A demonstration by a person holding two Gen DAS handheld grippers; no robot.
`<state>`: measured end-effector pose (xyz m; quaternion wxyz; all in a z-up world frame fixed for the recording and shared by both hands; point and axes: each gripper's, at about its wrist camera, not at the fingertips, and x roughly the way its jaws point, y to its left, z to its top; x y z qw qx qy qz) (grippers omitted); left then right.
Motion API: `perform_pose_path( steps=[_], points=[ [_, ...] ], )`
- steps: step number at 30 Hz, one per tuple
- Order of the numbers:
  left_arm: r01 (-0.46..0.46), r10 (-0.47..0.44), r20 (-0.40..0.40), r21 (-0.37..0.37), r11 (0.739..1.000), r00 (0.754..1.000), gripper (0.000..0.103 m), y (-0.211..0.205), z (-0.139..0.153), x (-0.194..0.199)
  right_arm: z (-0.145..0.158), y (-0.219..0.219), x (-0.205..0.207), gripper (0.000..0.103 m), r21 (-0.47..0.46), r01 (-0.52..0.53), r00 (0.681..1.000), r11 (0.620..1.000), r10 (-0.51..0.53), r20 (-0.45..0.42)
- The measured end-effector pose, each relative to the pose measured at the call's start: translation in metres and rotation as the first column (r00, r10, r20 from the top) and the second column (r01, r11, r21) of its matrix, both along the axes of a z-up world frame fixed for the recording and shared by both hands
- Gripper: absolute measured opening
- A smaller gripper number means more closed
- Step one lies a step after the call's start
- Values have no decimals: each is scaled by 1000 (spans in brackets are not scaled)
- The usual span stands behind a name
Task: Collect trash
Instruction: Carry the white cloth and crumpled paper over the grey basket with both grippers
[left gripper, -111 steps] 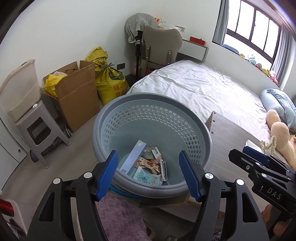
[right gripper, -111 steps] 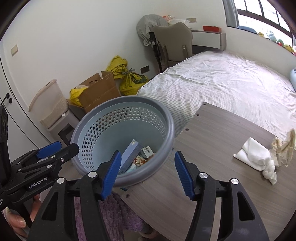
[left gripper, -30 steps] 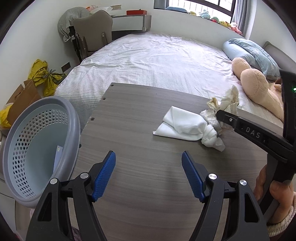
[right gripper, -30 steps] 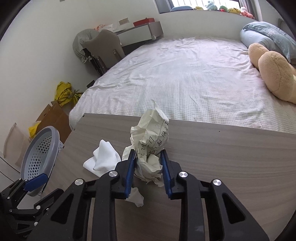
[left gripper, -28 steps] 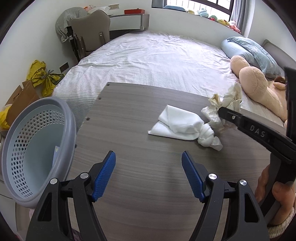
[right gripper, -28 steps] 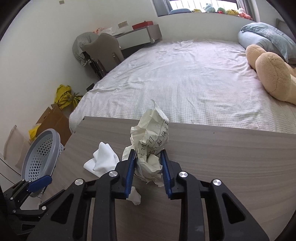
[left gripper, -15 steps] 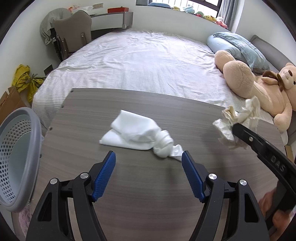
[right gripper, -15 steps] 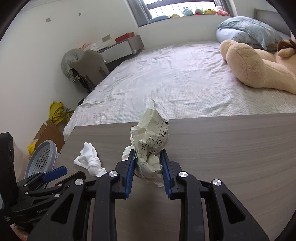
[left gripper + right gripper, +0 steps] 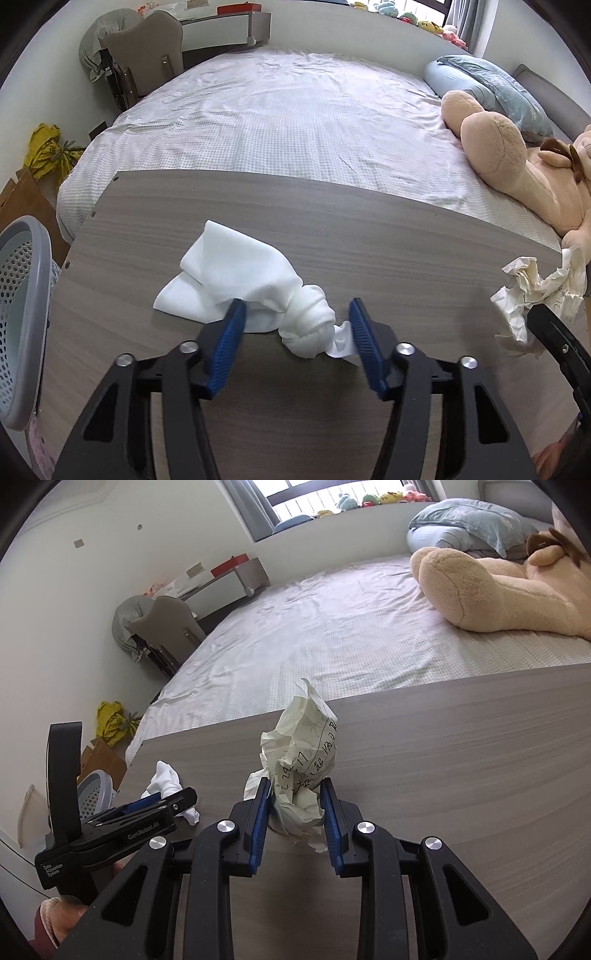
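A crumpled white tissue lies on the grey wooden table. My left gripper is open, its blue pads on either side of the tissue's twisted end, low over the table. My right gripper is shut on a crumpled ball of written-on paper and holds it above the table; that paper also shows in the left wrist view. The grey perforated basket stands off the table's left edge. In the right wrist view the tissue sits just beyond the left gripper.
A bed with a white checked sheet lies beyond the table. A big plush bear and a blue pillow lie on its right side. A chair, yellow bags and a cardboard box stand at the left.
My left gripper has swung right from the basket and come down around the white tissue, its jaws narrower. My right gripper has lifted the paper ball and carried it to the right.
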<state>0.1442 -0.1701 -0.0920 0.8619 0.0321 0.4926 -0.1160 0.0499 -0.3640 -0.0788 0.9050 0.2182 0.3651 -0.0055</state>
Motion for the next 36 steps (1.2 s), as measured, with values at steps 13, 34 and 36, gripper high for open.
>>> perform_pose_path(
  steps=[13, 34, 36],
  points=[
    [22, -20, 61, -27, 999, 998, 28, 40, 32, -25, 10, 33, 3, 27, -15, -67, 998, 998, 67, -2],
    [-250, 244, 147, 19, 968, 959, 28, 249, 64, -60, 52, 246, 45, 27, -108, -424, 903, 899, 429, 31],
    [-281, 276, 146, 15, 960, 950, 28, 270, 64, -61, 52, 272, 52, 27, -116, -462, 884, 880, 467, 27]
  ],
)
